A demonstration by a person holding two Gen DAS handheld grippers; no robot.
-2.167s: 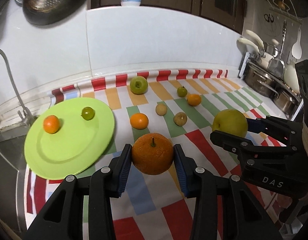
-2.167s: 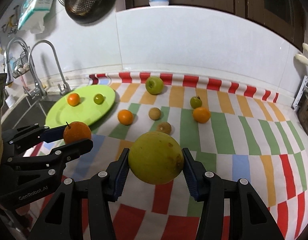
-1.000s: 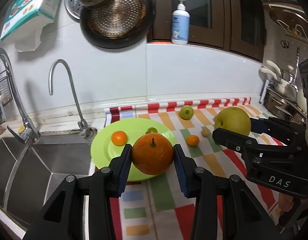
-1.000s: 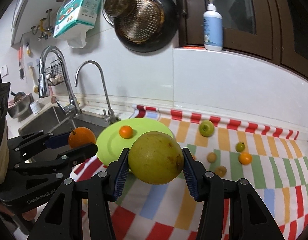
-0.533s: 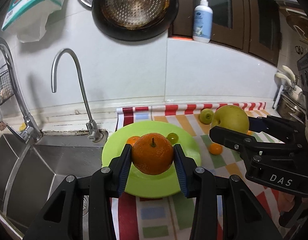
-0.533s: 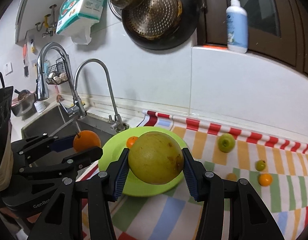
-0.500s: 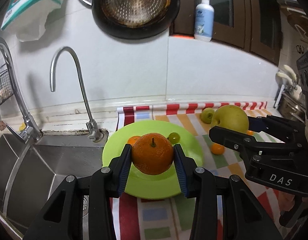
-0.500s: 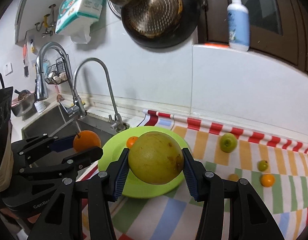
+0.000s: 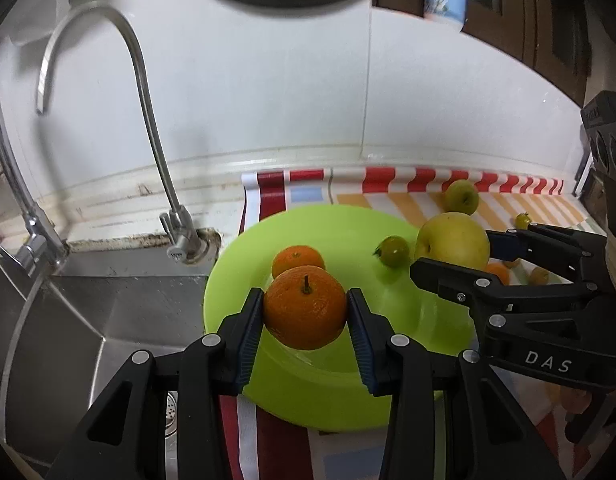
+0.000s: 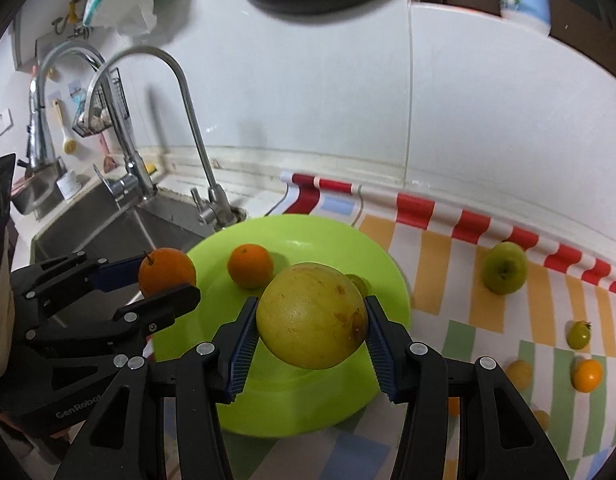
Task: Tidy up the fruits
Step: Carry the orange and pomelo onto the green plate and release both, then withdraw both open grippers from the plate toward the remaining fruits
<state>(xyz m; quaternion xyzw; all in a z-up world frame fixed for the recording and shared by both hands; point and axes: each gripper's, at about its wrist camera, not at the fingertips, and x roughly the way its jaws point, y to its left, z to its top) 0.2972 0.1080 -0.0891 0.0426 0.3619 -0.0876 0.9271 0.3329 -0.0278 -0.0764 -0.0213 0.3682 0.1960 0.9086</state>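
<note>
Both your tools are loaded and over the target: your left gripper [image 9: 305, 316] is clamped on the stemmed orange [image 9: 305, 307], your right gripper [image 10: 311, 334] is clamped on the big yellow-green fruit [image 10: 312, 315], and each hangs above the green plate [image 9: 388, 392], not yet set down. Already lying on the plate: a small orange [image 9: 297, 258] toward the sink side and a small green fruit [image 9: 392, 251] near the far middle. Left out on the striped mat [image 10: 488, 320]: a green apple [image 10: 504, 267] near the red-striped back edge, a small green fruit near the right edge [image 10: 579, 335], a small orange one [image 10: 586, 375] just below it, a pale yellow one [image 10: 519, 373] beside that, plus one or two more partly hidden behind your right gripper's body. My read: two placed, two about to be placed, at least four to fetch, so roughly the halfway mark. Room on the plate looks ample, though round fruit may roll toward the sink edge when you let go.
</note>
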